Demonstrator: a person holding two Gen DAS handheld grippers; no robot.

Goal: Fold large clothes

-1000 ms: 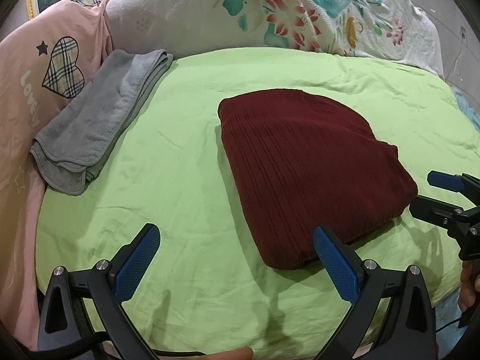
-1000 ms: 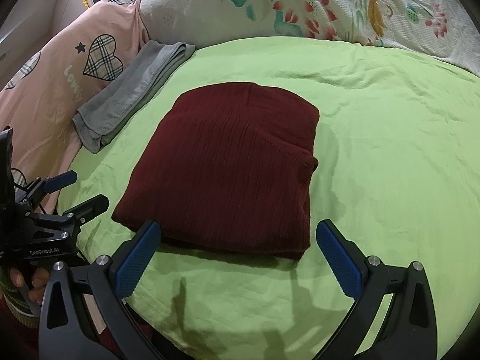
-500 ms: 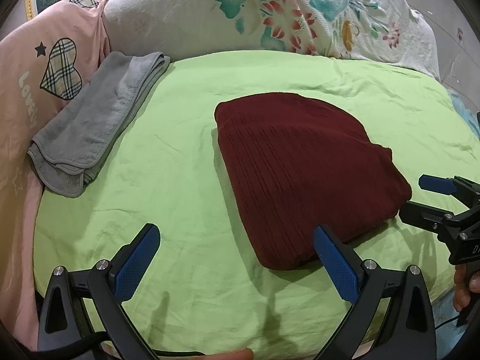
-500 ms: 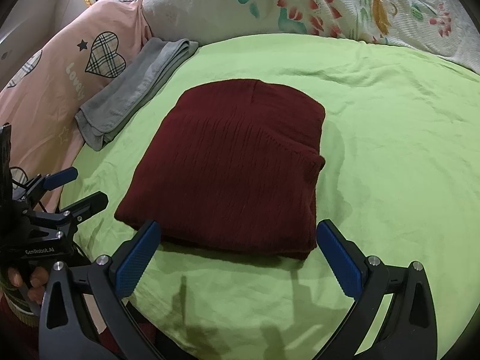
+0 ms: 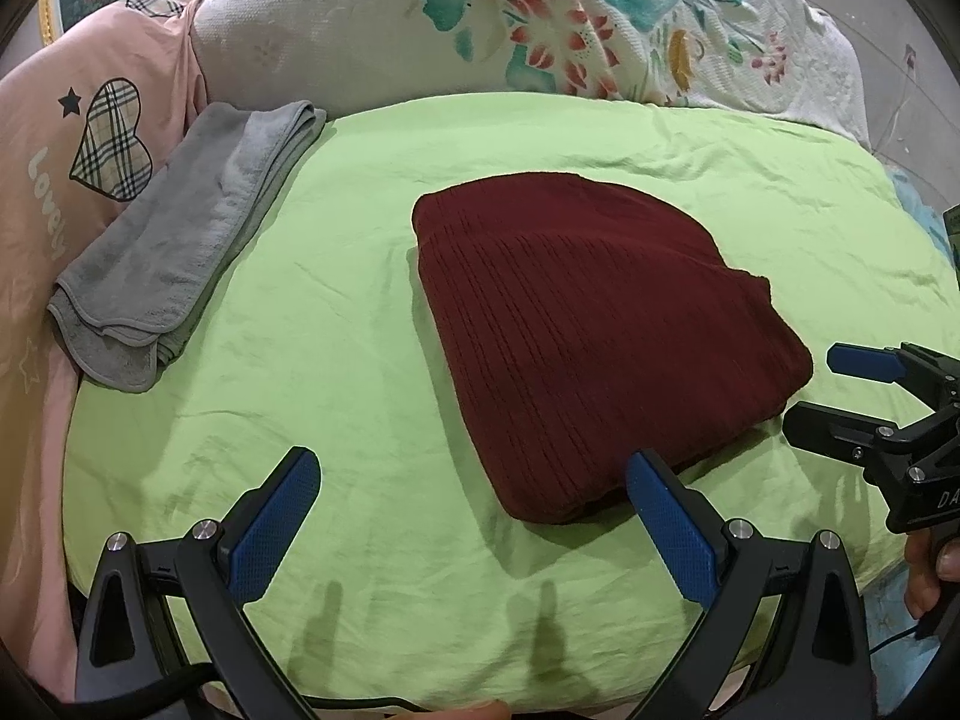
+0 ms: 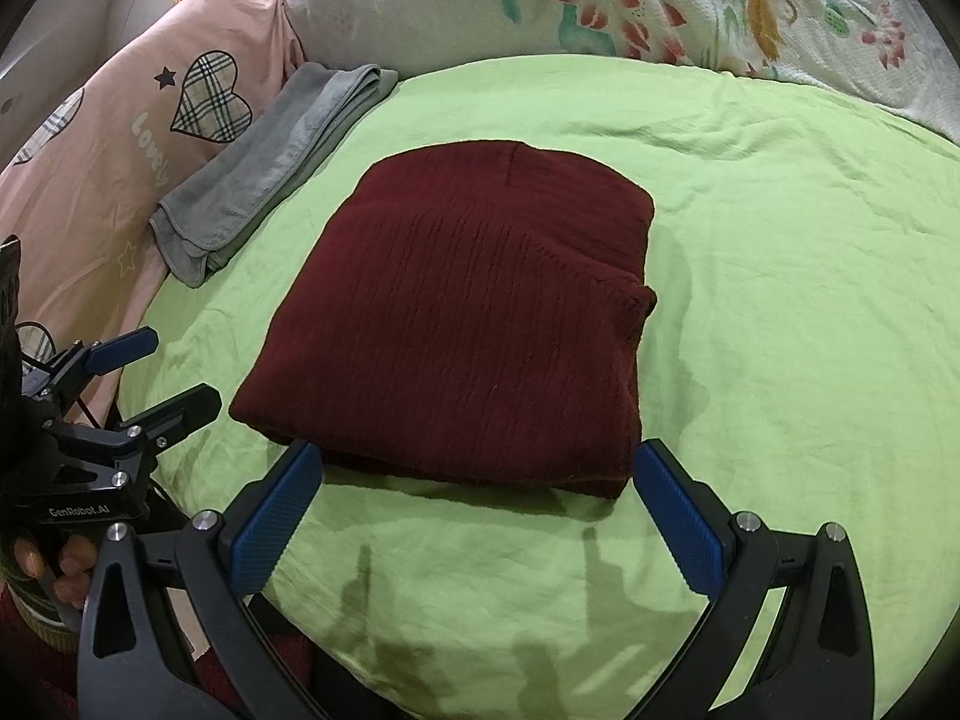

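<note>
A dark red ribbed knit garment (image 5: 594, 324) lies folded into a thick rectangle on the green sheet (image 5: 336, 312); it also shows in the right wrist view (image 6: 468, 312). My left gripper (image 5: 474, 516) is open and empty, just short of the garment's near left corner. My right gripper (image 6: 480, 510) is open and empty, hovering at the garment's near edge. The right gripper shows in the left wrist view (image 5: 840, 390) beside the garment's right corner. The left gripper shows in the right wrist view (image 6: 156, 372) at the garment's left.
A folded grey towel (image 5: 180, 240) lies at the sheet's far left, also in the right wrist view (image 6: 270, 162). A pink pillow with a plaid heart (image 5: 90, 138) and a floral white pillow (image 5: 540, 18) line the back. The bed's near edge (image 6: 540, 678) is below my grippers.
Both grippers have drawn back slightly toward the near edge and stayed open. The garment has not moved.
</note>
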